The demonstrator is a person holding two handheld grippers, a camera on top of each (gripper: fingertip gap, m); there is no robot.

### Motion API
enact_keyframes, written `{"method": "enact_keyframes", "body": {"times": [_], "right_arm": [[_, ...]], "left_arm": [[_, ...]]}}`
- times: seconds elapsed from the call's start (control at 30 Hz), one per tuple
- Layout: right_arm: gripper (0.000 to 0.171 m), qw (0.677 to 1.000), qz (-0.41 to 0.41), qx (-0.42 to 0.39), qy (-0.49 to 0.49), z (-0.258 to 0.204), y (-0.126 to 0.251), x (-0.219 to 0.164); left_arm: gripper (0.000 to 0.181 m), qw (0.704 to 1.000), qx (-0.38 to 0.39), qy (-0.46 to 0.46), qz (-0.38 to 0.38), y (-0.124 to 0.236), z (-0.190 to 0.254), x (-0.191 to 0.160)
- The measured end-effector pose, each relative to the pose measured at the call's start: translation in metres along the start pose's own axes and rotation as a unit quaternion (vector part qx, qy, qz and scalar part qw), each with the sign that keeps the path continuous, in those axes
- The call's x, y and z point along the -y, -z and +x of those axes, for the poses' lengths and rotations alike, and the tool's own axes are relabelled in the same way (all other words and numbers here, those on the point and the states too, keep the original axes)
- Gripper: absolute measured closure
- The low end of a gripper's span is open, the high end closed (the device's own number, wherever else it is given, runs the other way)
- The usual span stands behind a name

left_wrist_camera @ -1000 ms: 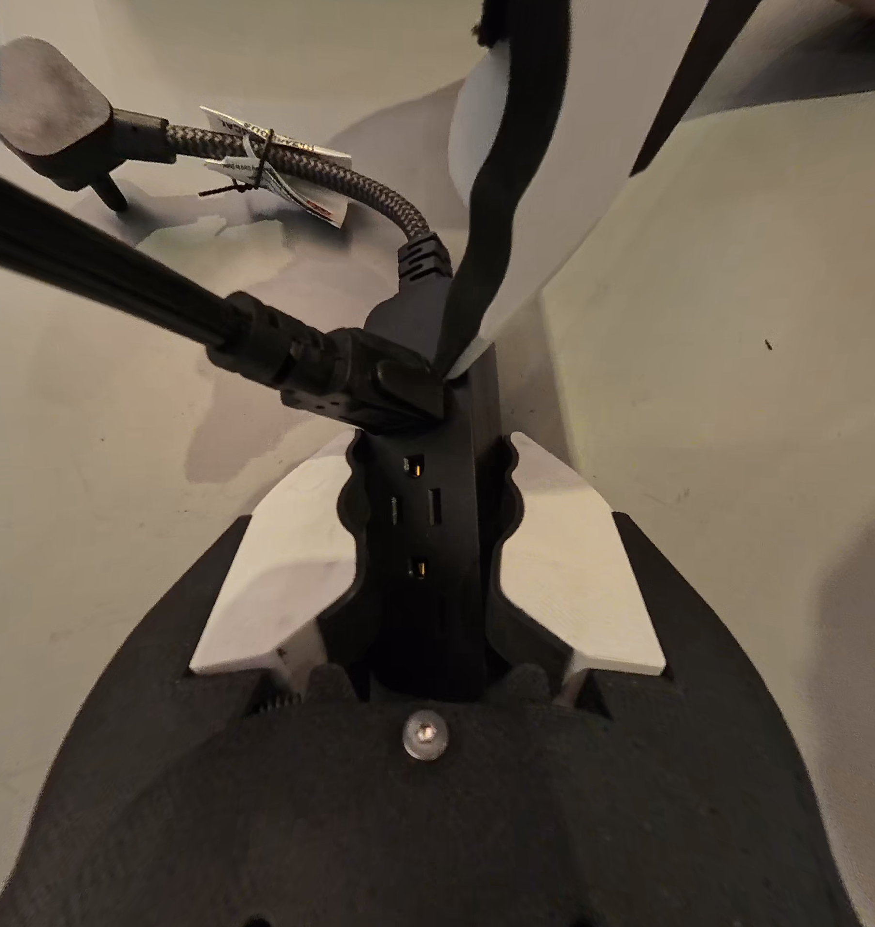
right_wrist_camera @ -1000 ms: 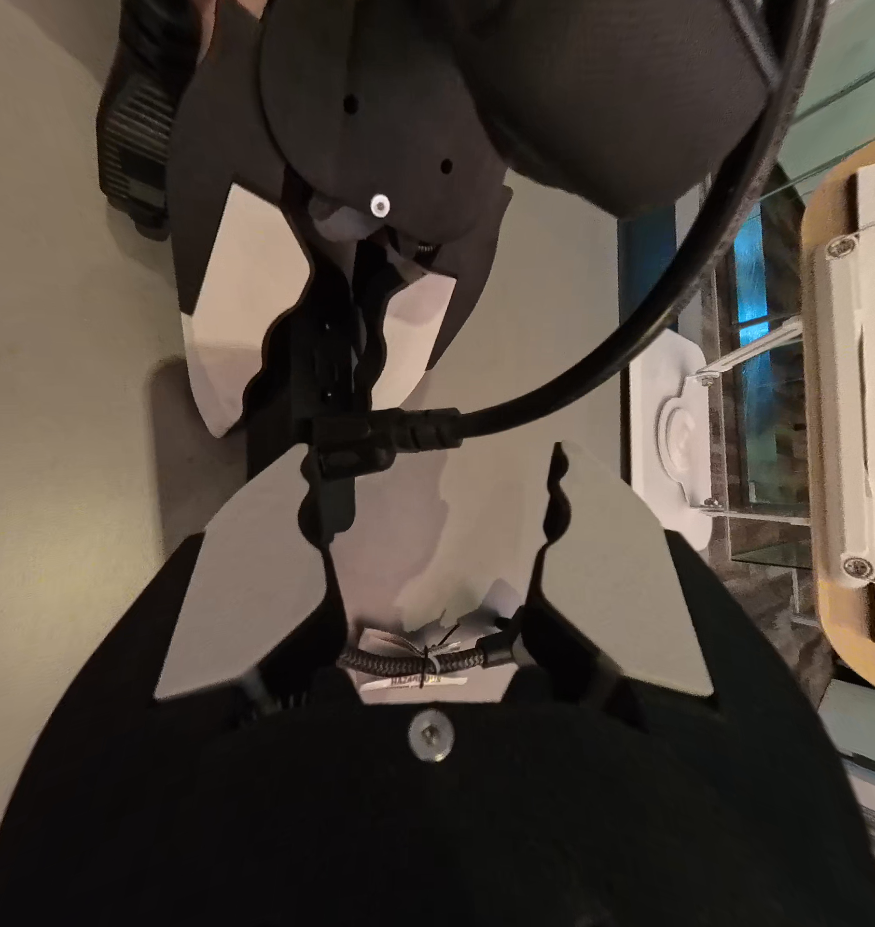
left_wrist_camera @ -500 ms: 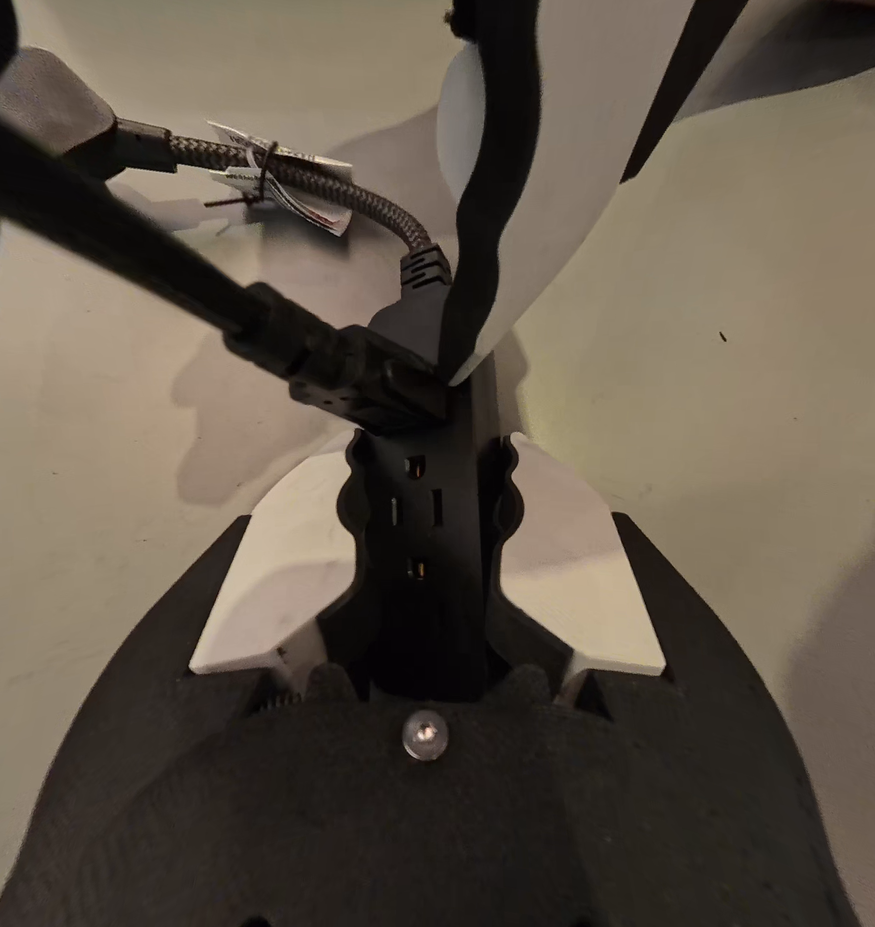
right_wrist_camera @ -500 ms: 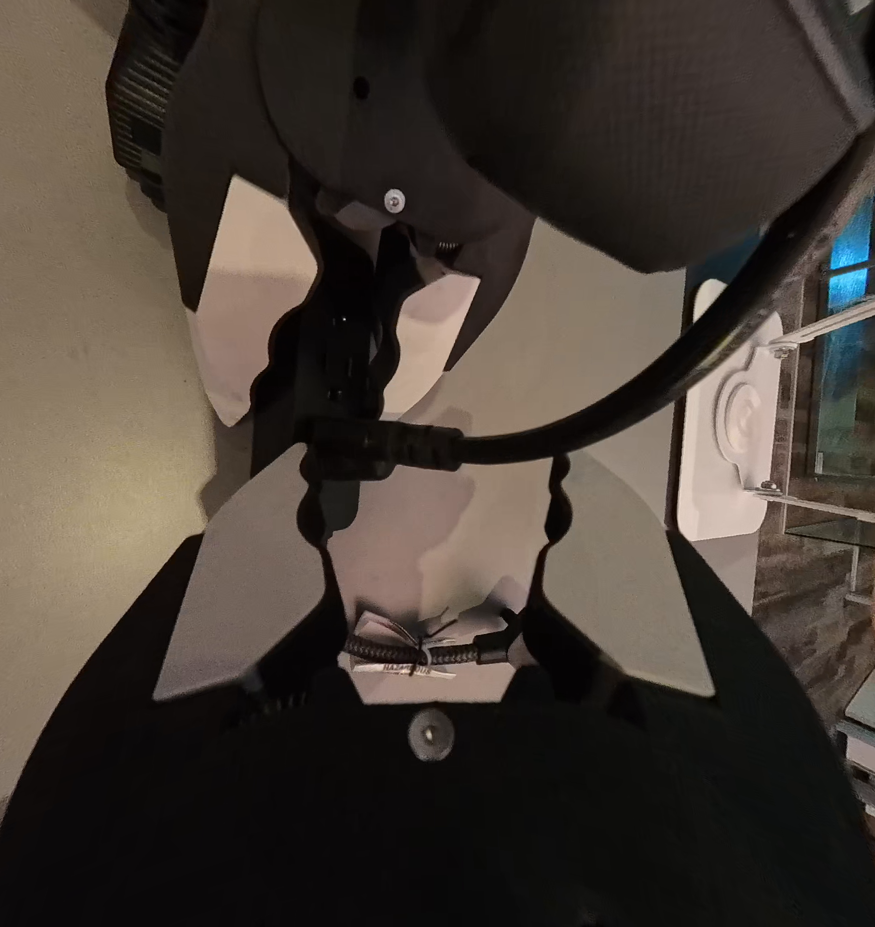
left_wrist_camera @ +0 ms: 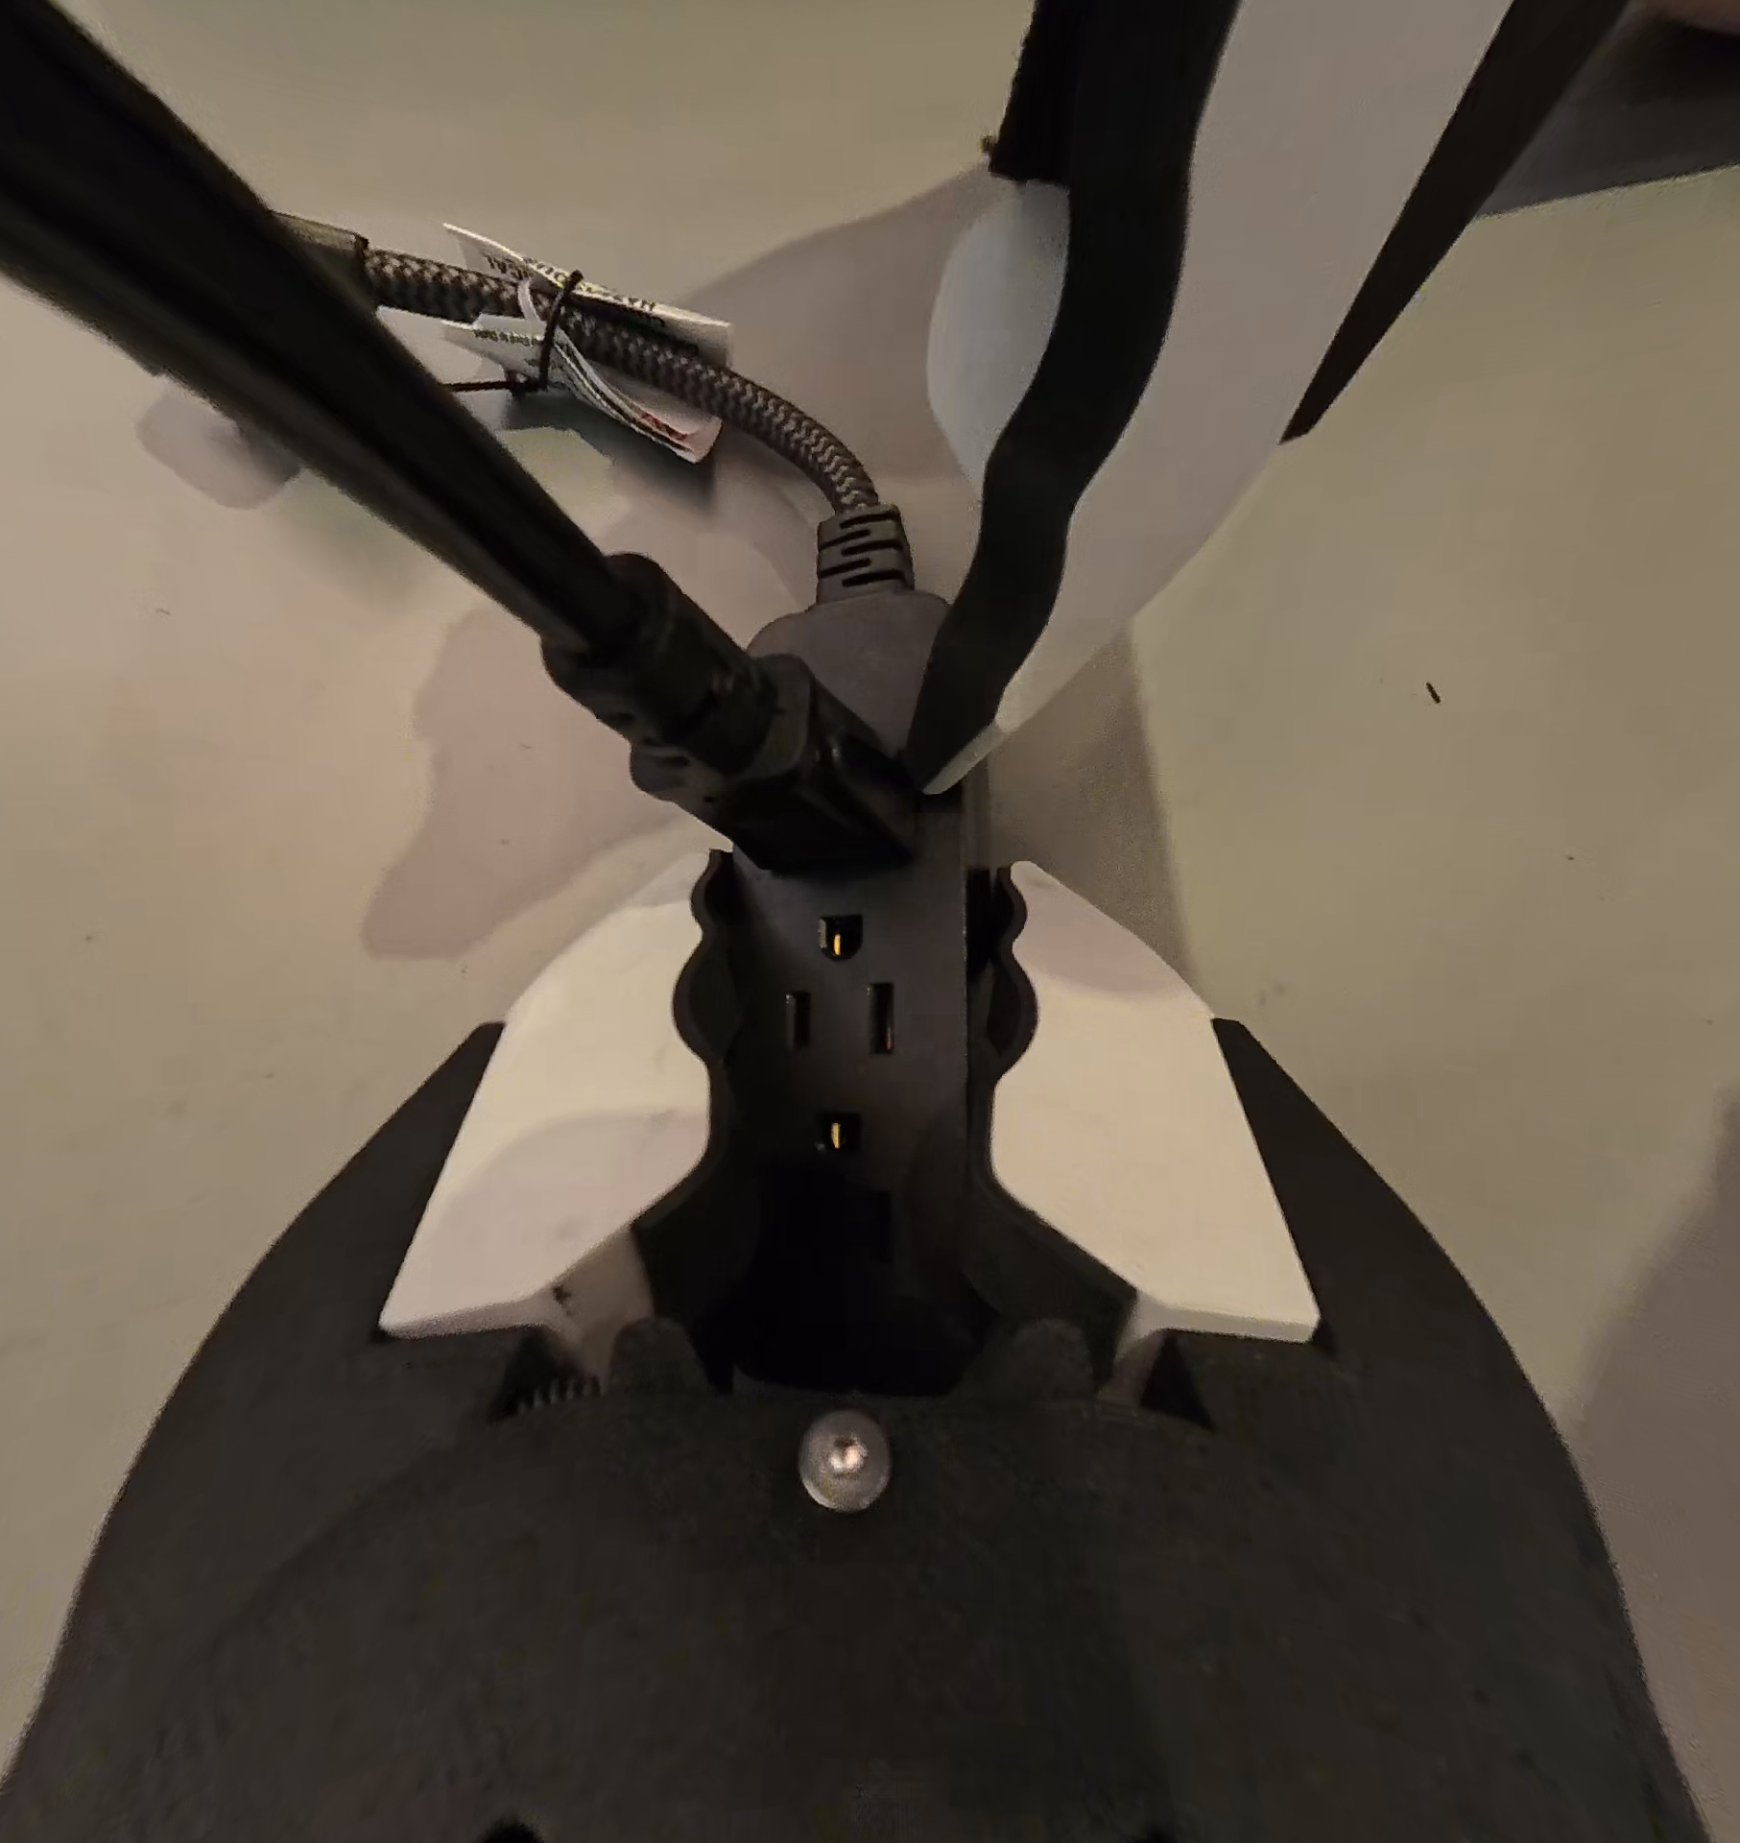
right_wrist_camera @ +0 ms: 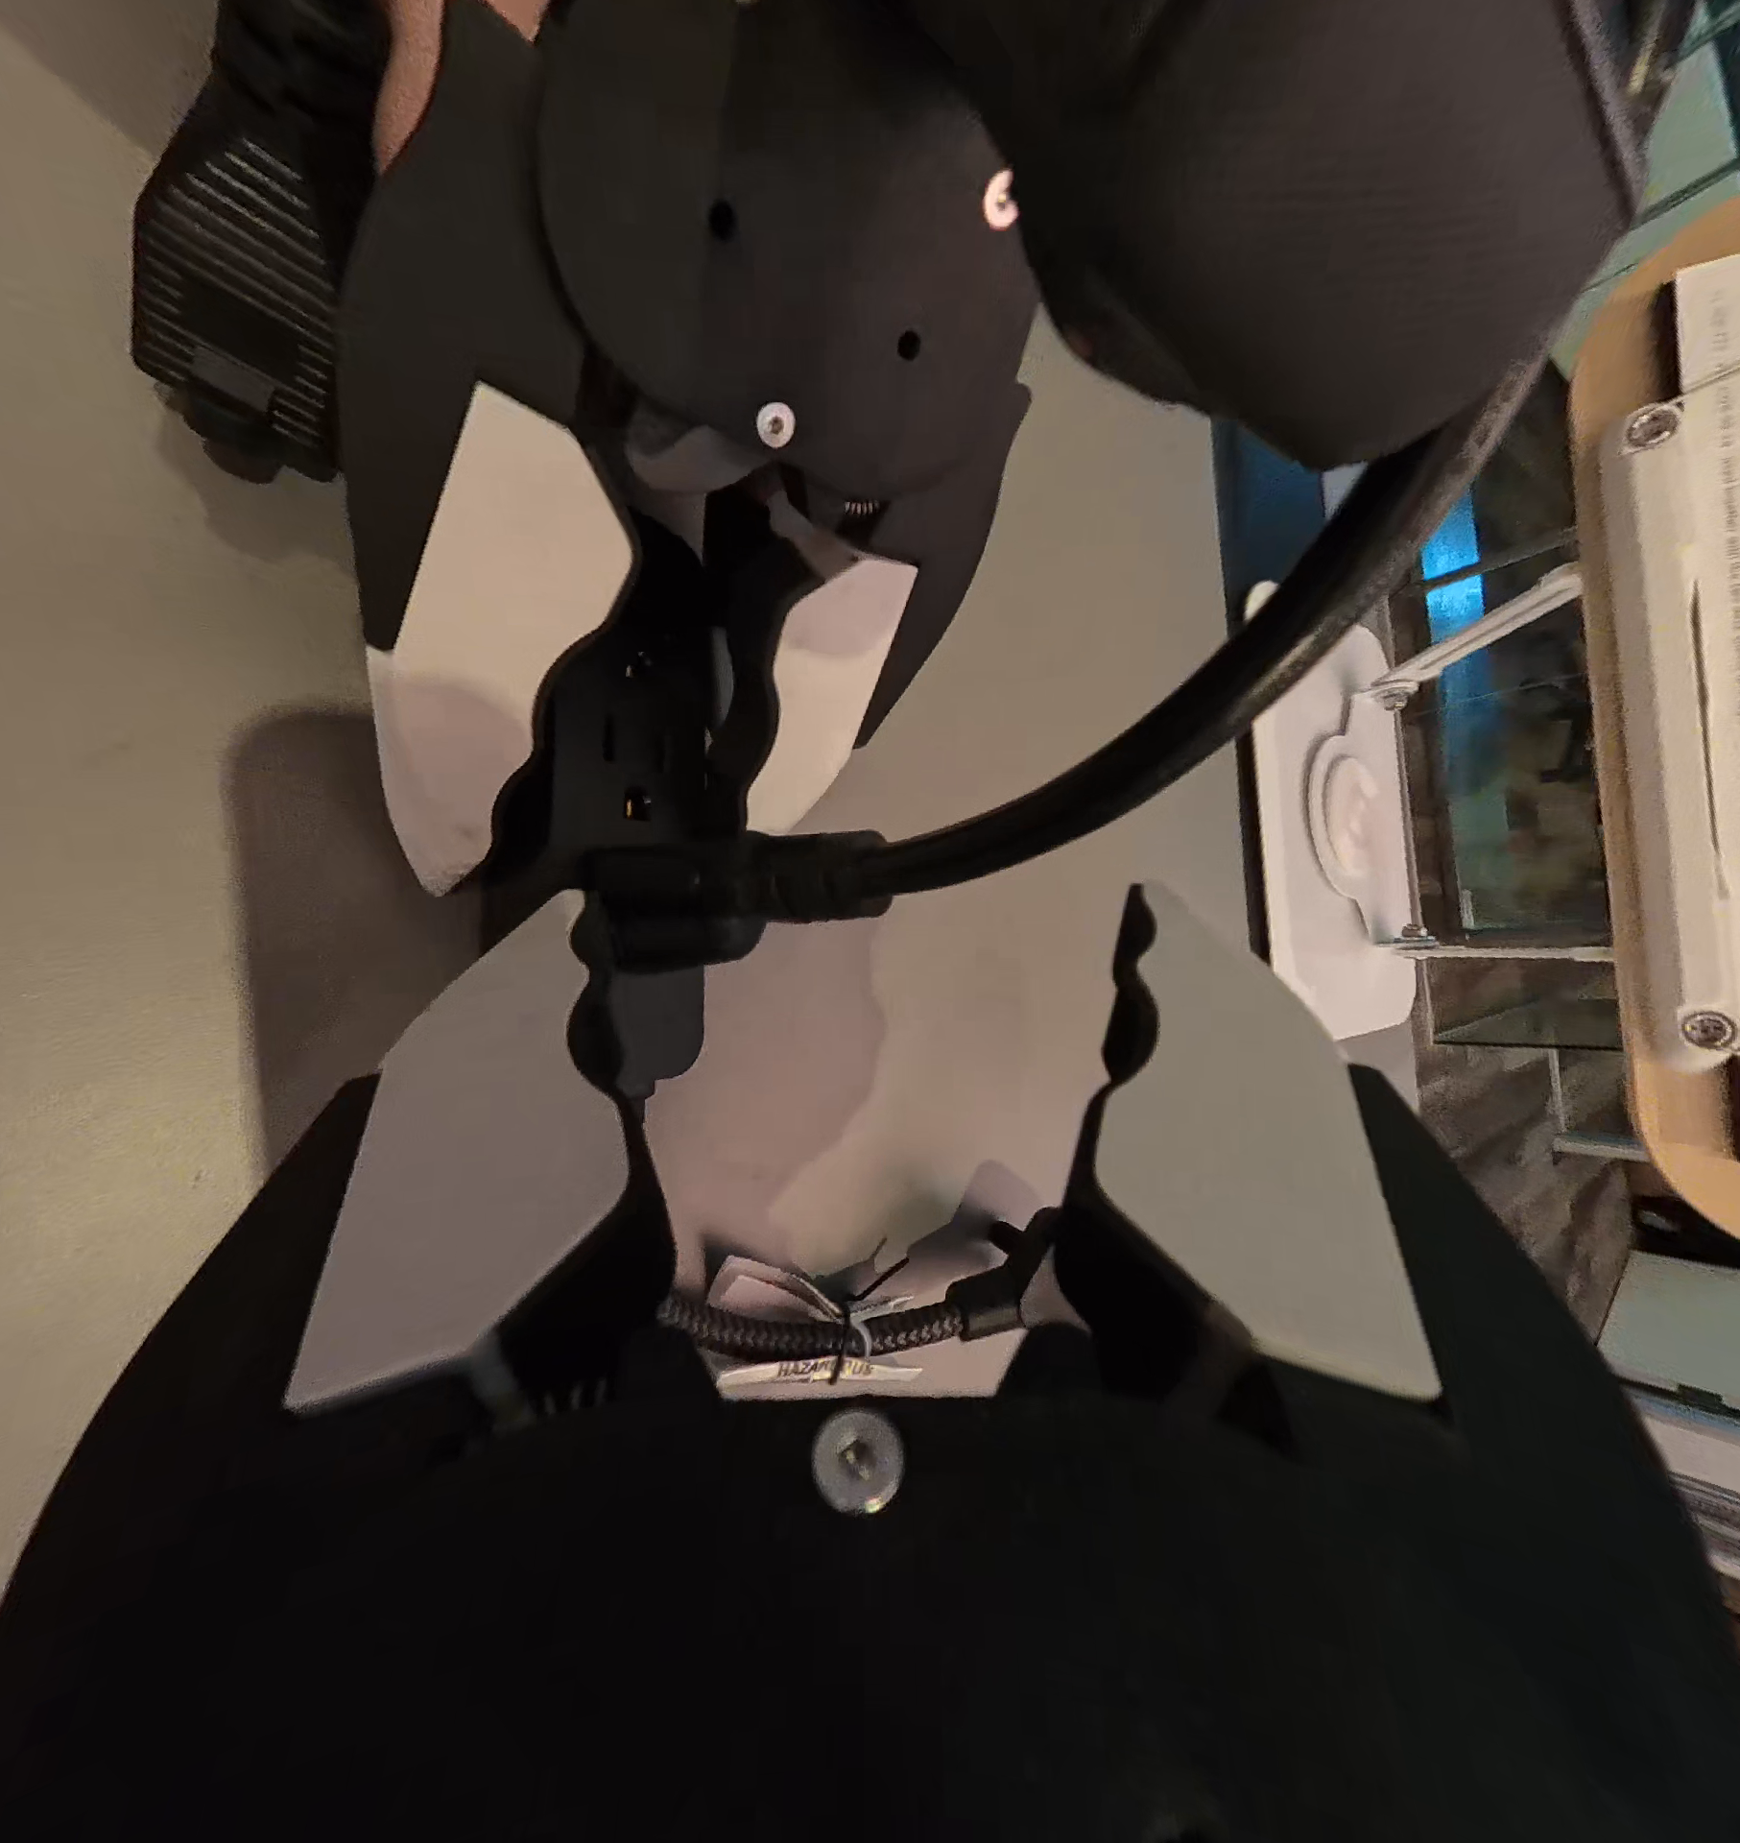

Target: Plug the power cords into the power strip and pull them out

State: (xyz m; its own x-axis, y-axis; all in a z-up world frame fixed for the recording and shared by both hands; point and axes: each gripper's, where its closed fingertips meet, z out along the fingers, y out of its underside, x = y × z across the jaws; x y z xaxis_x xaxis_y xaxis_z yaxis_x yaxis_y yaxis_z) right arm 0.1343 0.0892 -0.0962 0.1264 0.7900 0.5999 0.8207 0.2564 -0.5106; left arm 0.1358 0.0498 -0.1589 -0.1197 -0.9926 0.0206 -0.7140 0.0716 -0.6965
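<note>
While its two white-faced fingers press against both long sides of a black power strip [left_wrist_camera: 851, 1057], the left gripper [left_wrist_camera: 854, 898] pins the strip flat on a pale tabletop [left_wrist_camera: 197, 898], one free three-slot outlet showing between the fingers. Just past the fingertips, a black plug [left_wrist_camera: 796, 788] sits in the strip's next outlet, its thick black power cord [left_wrist_camera: 277, 339] rising toward the upper left of the left wrist view. Beyond that plug, the strip's own braided grey cord [left_wrist_camera: 746, 399] leaves the far end and curves left, with white paper tags [left_wrist_camera: 586, 329] tied round it. From the opposite side, the right gripper [right_wrist_camera: 866, 957] comes in with its fingers spread wide apart; its left fingertip [right_wrist_camera: 586, 957] lies against the strip's end next to the plug, while the other fingertip stands clear over bare table, so nothing is clamped. Seen from the right wrist view, the cord arcs off to the right toward the table edge, where a white flat object [right_wrist_camera: 1334, 798] and a wooden-rimmed board [right_wrist_camera: 1623, 698] carrying a printed sheet lie.
</note>
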Motion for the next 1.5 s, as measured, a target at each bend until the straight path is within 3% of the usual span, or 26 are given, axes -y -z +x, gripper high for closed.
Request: {"method": "enact_keyframes", "body": {"times": [0.07, 0.17, 0.3, 0.7, 0.83, 0.9, 1.03, 1.23, 1.5], "right_arm": [[0.076, 1.000, 0.002, -0.019, -0.012, -0.001, 0.002, -0.001], [0.096, 0.998, 0.031, -0.046, 0.018, -0.009, 0.006, 0.003], [0.090, 0.999, 0.028, -0.039, -0.016, -0.006, 0.005, -0.002], [0.093, 0.993, 0.056, -0.104, 0.002, -0.004, 0.010, 0.000], [0.110, 0.996, 0.072, -0.052, -0.024, -0.014, 0.008, -0.002], [0.104, 0.996, 0.077, -0.004, -0.054, -0.015, 0.007, -0.005], [0.076, 0.995, 0.048, 0.047, -0.075, -0.007, 0.006, -0.015], [0.076, 0.991, 0.053, 0.102, -0.072, -0.016, 0.004, -0.007], [0.068, 0.993, 0.007, 0.106, -0.056, -0.006, 0.000, -0.007]], "left_arm": [[0.134, 1.000, 0.003, 0.007, -0.001, 0.000, -0.001, 0.000], [0.134, 1.000, 0.006, 0.008, 0.000, 0.000, -0.001, 0.000], [0.134, 1.000, 0.013, 0.012, 0.000, 0.000, -0.002, 0.001], [0.134, 1.000, 0.022, 0.022, 0.001, -0.001, -0.005, 0.001], [0.134, 1.000, 0.017, 0.017, 0.000, -0.001, -0.003, 0.001], [0.134, 1.000, 0.003, -0.004, 0.002, -0.002, 0.002, 0.002], [0.134, 1.000, -0.007, -0.023, 0.006, -0.006, 0.008, 0.006], [0.134, 1.000, -0.008, -0.025, 0.007, -0.006, 0.009, 0.006], [0.134, 1.000, -0.010, -0.027, 0.007, -0.006, 0.009, 0.006]]}}
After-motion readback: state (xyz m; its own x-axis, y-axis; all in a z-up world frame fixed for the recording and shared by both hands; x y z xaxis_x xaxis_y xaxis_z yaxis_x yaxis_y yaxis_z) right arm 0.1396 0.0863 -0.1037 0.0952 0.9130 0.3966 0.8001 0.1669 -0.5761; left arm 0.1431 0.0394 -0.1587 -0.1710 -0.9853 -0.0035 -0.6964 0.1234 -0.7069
